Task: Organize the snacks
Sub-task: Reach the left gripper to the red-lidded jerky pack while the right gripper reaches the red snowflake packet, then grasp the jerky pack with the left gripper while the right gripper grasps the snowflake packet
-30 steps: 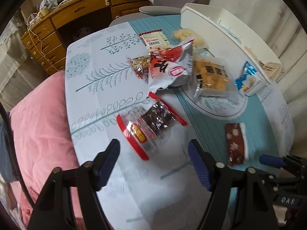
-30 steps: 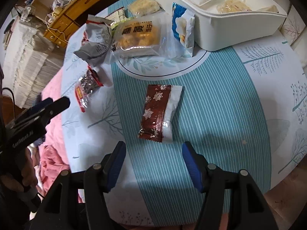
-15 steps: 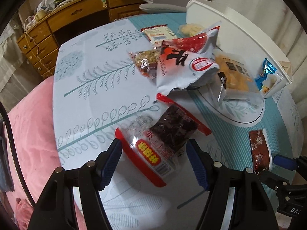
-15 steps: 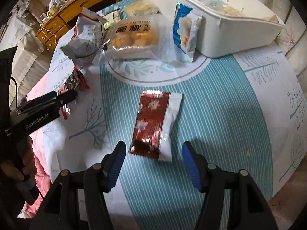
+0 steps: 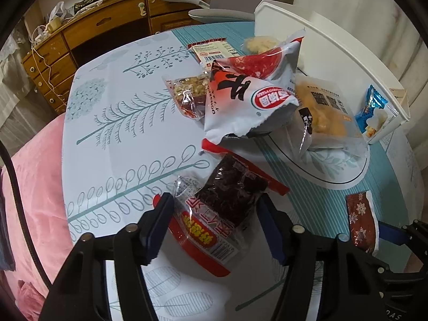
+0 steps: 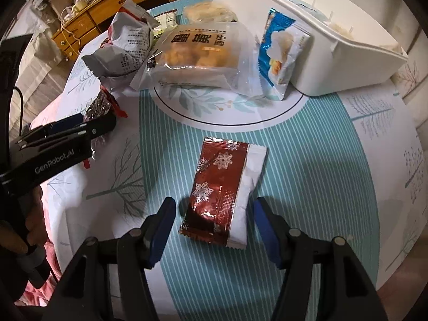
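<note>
Left wrist view shows the white bin [image 5: 334, 50] at the far right holding pale snack packs, more packets heaped against its near wall. Left gripper [image 5: 216, 226], jaws spread, straddles the red-trimmed dark snack bag [image 5: 227, 203] near the table's left edge. Right gripper [image 6: 214, 227], also released, brackets the snowflake packet [image 6: 224, 190] lying on bare striped tablecloth [image 6: 307, 187].

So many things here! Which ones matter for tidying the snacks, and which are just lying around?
Part of the job:
- left gripper, open around the red-edged date pack
- right gripper, open around the snowflake packet
- white bin
- blue packet

Just lying about:
- wooden desk
- pink bedding
</note>
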`<state>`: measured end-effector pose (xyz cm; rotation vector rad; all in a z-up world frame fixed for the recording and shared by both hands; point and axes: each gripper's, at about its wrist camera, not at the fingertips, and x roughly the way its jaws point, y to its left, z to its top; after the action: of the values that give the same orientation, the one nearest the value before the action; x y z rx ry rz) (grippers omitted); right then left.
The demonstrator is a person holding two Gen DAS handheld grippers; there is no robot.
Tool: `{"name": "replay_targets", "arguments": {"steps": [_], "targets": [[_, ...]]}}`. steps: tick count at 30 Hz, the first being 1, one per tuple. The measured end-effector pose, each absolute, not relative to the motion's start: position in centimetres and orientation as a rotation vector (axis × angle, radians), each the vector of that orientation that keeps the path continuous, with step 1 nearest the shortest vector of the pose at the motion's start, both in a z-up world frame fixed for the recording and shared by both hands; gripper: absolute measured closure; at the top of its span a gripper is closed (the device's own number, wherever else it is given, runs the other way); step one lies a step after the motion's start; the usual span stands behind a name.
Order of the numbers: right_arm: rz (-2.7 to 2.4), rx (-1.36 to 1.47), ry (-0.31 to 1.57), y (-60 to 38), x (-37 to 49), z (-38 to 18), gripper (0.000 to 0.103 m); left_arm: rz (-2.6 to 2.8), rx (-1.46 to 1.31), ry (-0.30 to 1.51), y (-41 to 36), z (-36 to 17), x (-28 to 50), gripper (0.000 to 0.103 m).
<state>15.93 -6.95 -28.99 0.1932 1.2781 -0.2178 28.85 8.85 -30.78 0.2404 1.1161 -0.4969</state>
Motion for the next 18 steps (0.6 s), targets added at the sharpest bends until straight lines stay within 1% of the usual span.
{"name": "replay_targets", "arguments": {"steps": [2,3,5,7,12,18], "targets": [[-0.21,0.174,1.279,-6.9,16.1,-29.0,0.056,-0.493,0.237,1.111,8.8,-30.9,28.9,0.044],[-0.203,0.173,1.281,-6.7,16.3,-29.1,0.057,-0.489,0.235,1.107,8.8,-30.9,28.8,0.044],[-0.194,0.171,1.282,-6.7,16.3,-29.0,0.058,-0.482,0.231,1.099,8.8,-30.9,28.7,0.045],[-0.187,0.17,1.285,-6.7,16.3,-29.0,0.06,-0.477,0.224,1.097,8.8,-30.8,28.6,0.05],[-0.166,0.174,1.293,-6.5,16.1,-28.9,0.063,-0.465,0.22,1.098,8.9,-30.4,28.1,0.056],[-0.124,0.182,1.291,-6.2,15.9,-28.2,0.064,-0.44,0.219,1.132,9.5,-29.8,27.1,0.057]]}}
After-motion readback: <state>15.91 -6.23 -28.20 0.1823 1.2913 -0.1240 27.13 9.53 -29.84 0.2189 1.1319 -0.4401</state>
